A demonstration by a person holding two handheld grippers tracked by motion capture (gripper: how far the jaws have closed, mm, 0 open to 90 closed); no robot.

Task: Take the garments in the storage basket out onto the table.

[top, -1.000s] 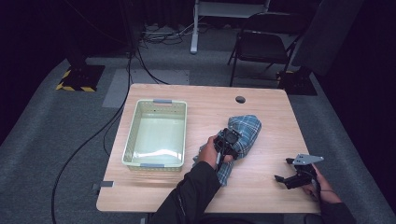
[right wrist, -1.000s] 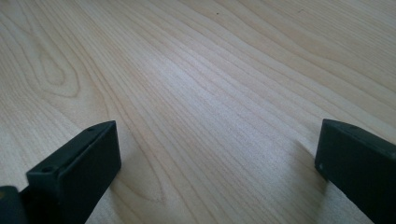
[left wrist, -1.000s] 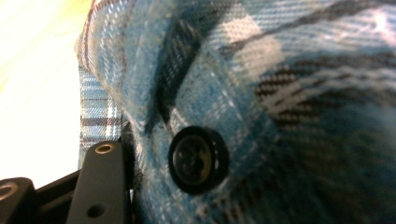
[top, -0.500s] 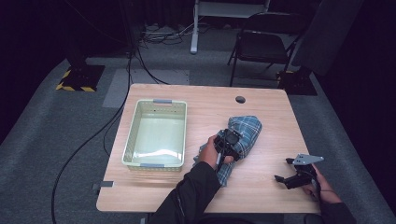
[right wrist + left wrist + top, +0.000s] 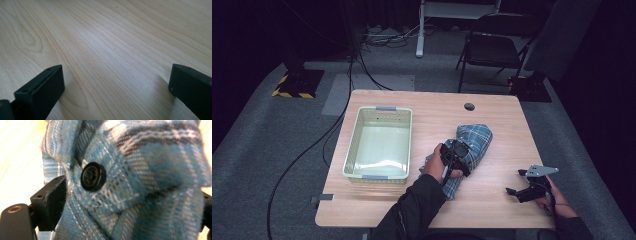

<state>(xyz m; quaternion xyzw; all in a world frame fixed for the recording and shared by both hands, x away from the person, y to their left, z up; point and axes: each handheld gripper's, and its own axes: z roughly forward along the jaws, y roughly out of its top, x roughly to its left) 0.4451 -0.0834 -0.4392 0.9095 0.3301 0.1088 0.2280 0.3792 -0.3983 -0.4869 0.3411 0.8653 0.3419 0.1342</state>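
A blue plaid shirt (image 5: 475,136) lies bunched on the wooden table (image 5: 492,207), right of centre. My left gripper (image 5: 457,156) sits on its near part. In the left gripper view (image 5: 128,212) the jaws stand wide apart with a fold of the shirt (image 5: 150,165) and a black button (image 5: 93,176) bulging between them; the jaws have just been opening, and the pads (image 5: 53,200) no longer pinch the cloth. My right gripper (image 5: 517,183) rests near the table's front right corner, open (image 5: 116,87), with bare wood between its jaws.
A pale green plastic basket (image 5: 377,176) stands on the left half of the table. A round cable hole (image 5: 469,106) is near the far edge. A folding chair (image 5: 492,50) and cables on the floor lie beyond the table.
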